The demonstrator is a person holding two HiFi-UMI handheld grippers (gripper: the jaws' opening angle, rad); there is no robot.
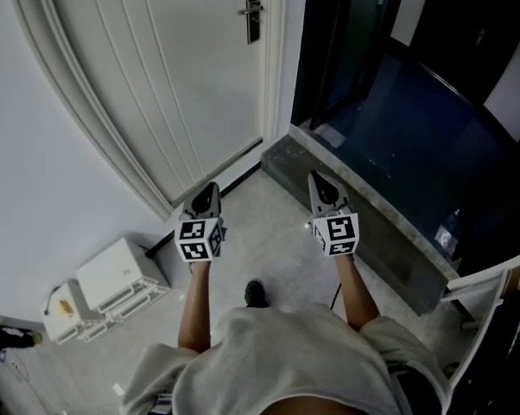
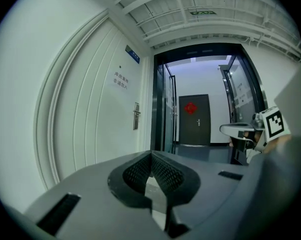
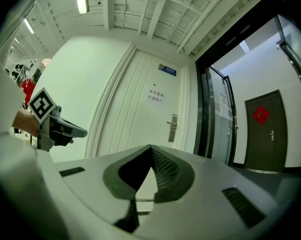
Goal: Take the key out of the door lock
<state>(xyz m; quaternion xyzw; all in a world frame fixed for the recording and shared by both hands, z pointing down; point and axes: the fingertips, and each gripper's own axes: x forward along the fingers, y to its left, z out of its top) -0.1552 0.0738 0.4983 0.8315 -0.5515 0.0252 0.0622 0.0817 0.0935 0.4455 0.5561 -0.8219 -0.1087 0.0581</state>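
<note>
Facing door lock [image 1: 252, 11] | left gripper [image 1: 210, 188] pressed together | right gripper [image 1: 318, 180] pressed together | key too distant to tell

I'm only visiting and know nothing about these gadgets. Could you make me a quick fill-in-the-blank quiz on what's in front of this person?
1. The jaws of the left tool and the right tool are both ____, with nothing between them.
2. The lock plate sits on a door painted ____.
3. Beyond the dark doorway, the far door carries a ____ ornament.

Missing words: shut; white; red.
</note>
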